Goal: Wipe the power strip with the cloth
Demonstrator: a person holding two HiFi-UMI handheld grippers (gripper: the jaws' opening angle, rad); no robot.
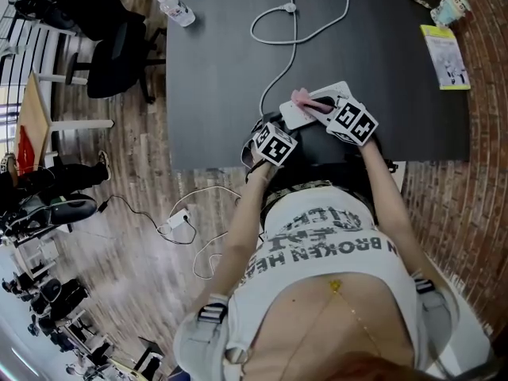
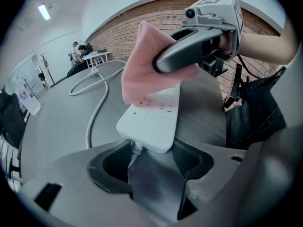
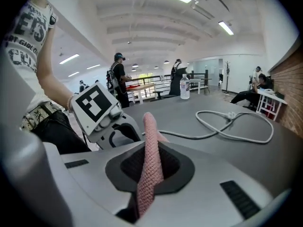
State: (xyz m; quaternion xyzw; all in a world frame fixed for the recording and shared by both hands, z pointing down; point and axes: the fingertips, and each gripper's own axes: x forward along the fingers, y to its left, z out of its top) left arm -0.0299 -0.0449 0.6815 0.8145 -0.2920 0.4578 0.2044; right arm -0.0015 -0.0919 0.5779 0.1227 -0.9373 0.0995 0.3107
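Because the cloth [image 2: 142, 65] is soft and thin, it is pinched flat between the shut jaws of the right gripper [image 3: 147, 169]. Just under that gripper's tip, the cloth is laid on the power strip [image 2: 154, 119]. The strip looks hard, light and smooth, so it could slide on the table [image 2: 57, 131]. Its near end is squeezed by its sides between the left gripper [image 2: 150, 161] jaws, which seems the best place to hold it.

Ahead of the left gripper [image 2: 152, 156], the cloth [image 2: 142, 67] in the right gripper [image 2: 162, 63] covers the power strip's [image 2: 154, 122] far end; overhead, both grippers hide its near half.
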